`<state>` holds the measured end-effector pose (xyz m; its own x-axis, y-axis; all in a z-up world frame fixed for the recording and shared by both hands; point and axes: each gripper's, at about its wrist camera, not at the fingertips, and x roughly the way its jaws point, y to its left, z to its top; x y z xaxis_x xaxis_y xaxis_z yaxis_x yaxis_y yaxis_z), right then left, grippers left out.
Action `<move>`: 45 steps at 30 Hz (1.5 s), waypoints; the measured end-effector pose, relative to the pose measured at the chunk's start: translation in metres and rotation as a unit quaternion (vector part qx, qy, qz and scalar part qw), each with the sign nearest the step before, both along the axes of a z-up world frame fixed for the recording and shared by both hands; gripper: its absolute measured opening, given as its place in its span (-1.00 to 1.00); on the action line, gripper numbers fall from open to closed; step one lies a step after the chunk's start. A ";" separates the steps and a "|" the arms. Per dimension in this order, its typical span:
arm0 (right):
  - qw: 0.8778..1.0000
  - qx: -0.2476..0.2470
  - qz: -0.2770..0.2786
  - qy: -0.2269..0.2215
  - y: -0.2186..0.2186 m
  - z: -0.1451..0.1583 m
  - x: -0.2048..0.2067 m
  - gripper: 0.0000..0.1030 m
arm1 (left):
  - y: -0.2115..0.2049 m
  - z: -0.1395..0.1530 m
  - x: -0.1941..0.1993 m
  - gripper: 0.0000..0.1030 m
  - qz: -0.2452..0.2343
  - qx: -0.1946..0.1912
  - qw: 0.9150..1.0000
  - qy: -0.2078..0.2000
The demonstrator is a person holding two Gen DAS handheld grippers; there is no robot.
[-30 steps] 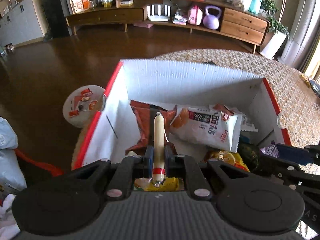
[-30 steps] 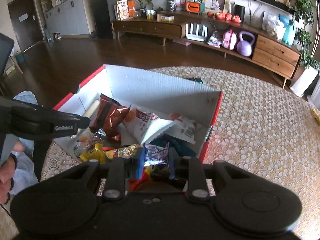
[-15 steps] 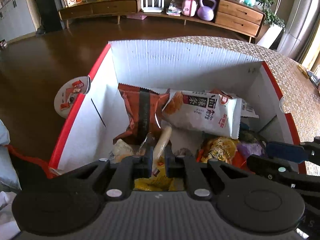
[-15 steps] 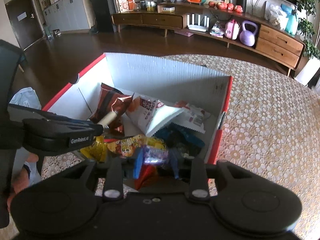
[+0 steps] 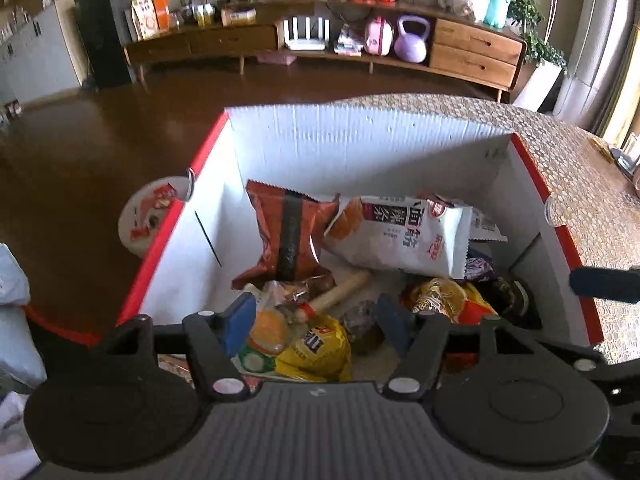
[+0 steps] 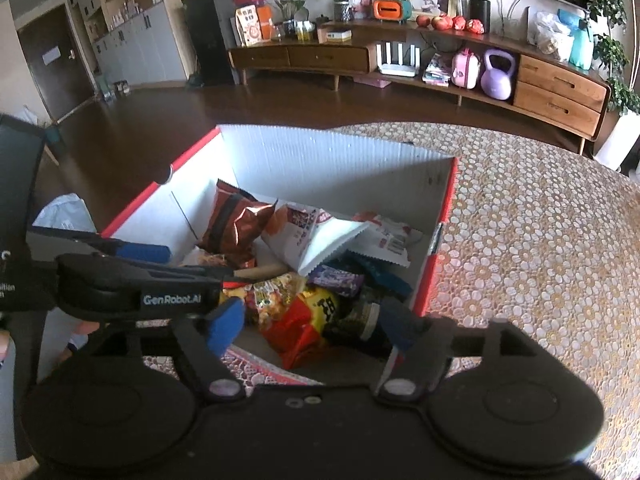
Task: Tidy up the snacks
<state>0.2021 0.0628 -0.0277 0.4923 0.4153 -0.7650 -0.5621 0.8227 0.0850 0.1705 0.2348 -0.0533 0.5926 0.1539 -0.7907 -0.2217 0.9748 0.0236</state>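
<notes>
A red-edged white cardboard box (image 5: 360, 148) (image 6: 320, 160) on the table holds several snack packets. My left gripper (image 5: 316, 318) hovers over its near left part, jaws opening, nothing pinched. The tan sausage stick (image 5: 340, 292) (image 6: 264, 270) lies loose among a yellow packet (image 5: 320, 352) and a brown bag (image 5: 290, 236). A white packet (image 5: 400, 236) leans at the back. My right gripper (image 6: 312, 326) hangs above the box's near right, jaws opening, pads clear of the purple packet (image 6: 336, 280) and red-yellow packets (image 6: 304, 320) below.
The box stands on a round table with a lace-pattern cloth (image 6: 540, 260). A white stool (image 5: 148, 216) with small packets stands on the dark floor left of the box. Pale bags (image 5: 12, 320) lie at the far left. A long wooden sideboard (image 6: 400, 64) lines the back wall.
The left gripper lowered the sausage stick into the box and let go; it now lies among the packets. The right gripper released the purple packet. Both jaws have spread wide.
</notes>
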 end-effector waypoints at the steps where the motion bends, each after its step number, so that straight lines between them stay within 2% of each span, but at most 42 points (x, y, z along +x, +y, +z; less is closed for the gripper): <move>1: 1.000 0.006 0.000 -0.002 -0.003 0.003 -0.001 0.65 | 0.000 0.002 -0.002 0.30 0.002 0.001 1.000 -0.002; 4: 1.000 0.026 0.004 -0.006 -0.012 0.011 -0.005 0.78 | -0.001 0.009 -0.009 0.32 0.002 -0.008 1.000 -0.011; 7: 0.999 0.042 0.002 -0.014 -0.022 0.018 -0.010 0.86 | -0.004 0.017 -0.018 0.57 0.001 -0.007 1.000 -0.025; 10: 0.998 0.053 -0.004 -0.021 -0.030 0.024 -0.015 0.98 | -0.008 0.024 -0.026 0.58 -0.008 -0.008 0.999 -0.036; 13: 0.998 0.062 -0.003 -0.030 -0.038 0.031 -0.022 1.00 | -0.014 0.031 -0.034 0.61 -0.011 -0.001 0.999 -0.047; 16: 0.997 0.068 0.000 -0.041 -0.043 0.036 -0.029 1.00 | -0.019 0.039 -0.044 0.79 -0.014 -0.003 0.998 -0.061; 22: 0.995 0.077 0.004 -0.069 -0.052 0.048 -0.042 1.00 | -0.029 0.053 -0.064 0.96 -0.022 -0.001 0.996 -0.085; 34: 0.987 0.105 0.005 -0.121 -0.068 0.066 -0.068 1.00 | -0.049 0.074 -0.102 0.97 -0.024 0.011 0.992 -0.122; 45: 0.984 0.110 0.004 -0.139 -0.072 0.072 -0.081 1.00 | -0.059 0.088 -0.119 0.97 -0.022 0.017 0.989 -0.147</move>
<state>0.1208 -0.0095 0.0448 0.6660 0.5604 -0.4924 -0.5946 0.7974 0.1033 0.0520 0.1754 0.0346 0.8028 0.1462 -0.5780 -0.1806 0.9836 -0.0020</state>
